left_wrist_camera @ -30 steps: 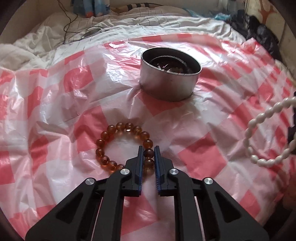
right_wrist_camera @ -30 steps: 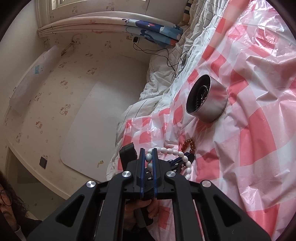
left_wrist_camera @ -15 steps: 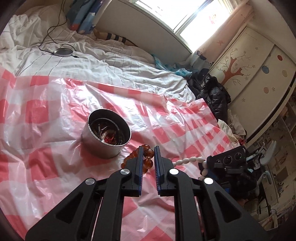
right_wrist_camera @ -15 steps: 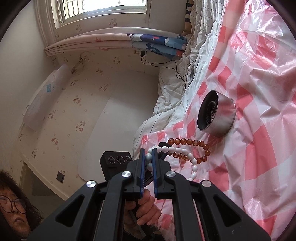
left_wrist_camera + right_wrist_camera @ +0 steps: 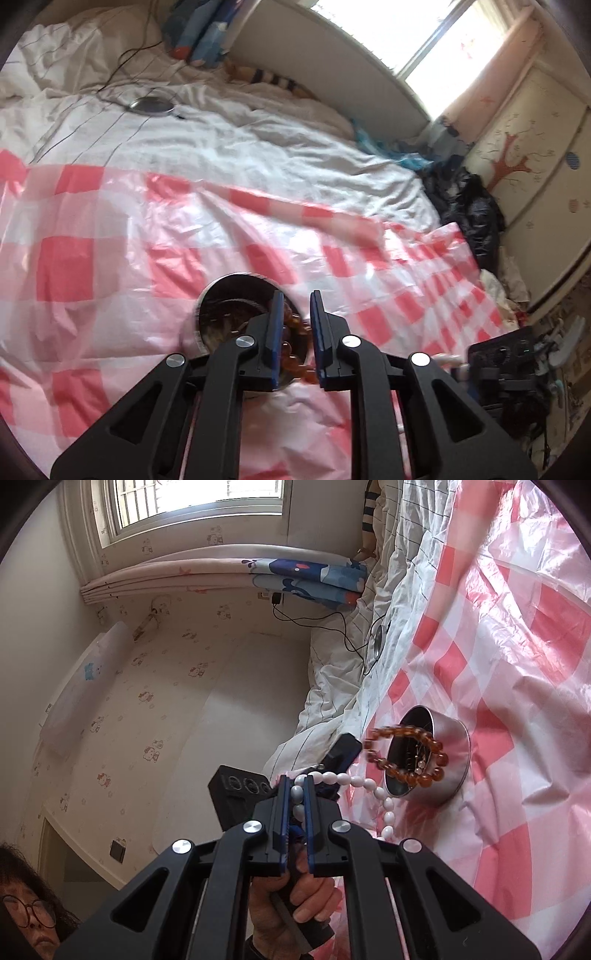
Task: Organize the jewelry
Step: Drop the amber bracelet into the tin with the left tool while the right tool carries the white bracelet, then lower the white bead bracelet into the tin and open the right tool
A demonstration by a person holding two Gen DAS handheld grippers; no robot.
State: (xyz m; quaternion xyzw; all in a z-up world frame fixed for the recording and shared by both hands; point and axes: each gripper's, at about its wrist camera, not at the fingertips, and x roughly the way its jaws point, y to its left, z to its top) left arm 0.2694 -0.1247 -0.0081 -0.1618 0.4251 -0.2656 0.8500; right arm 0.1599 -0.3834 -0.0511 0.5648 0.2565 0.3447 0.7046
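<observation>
Over the tin, which sits on the pink-checked sheet spread on the bed, the left gripper has just been opening its jaws, and the amber bracelet shows between them. Whether the pads press on the beads I cannot tell from the left wrist view. From the right wrist view the amber bracelet hangs blurred in the air just in front of the tin's mouth, apparently dropping or about to drop in. Its ring stands roughly on edge, its opening facing that camera, with no long axis to speak of. It looks light, and being beads on a cord it should flex and roll, so a pinch across one or two beads is the sensible hold; smooth round beads may slip from flat pads. The right gripper is clamped on the white bracelet at a few beads, the rest of the loop draping out to the right and downward beside the tin. Those oval beads look equally light and slick, and the loop will swing when carried. A hand grips a handle below the right gripper. The tin already holds other dark pieces, though what they are is unclear.
</observation>
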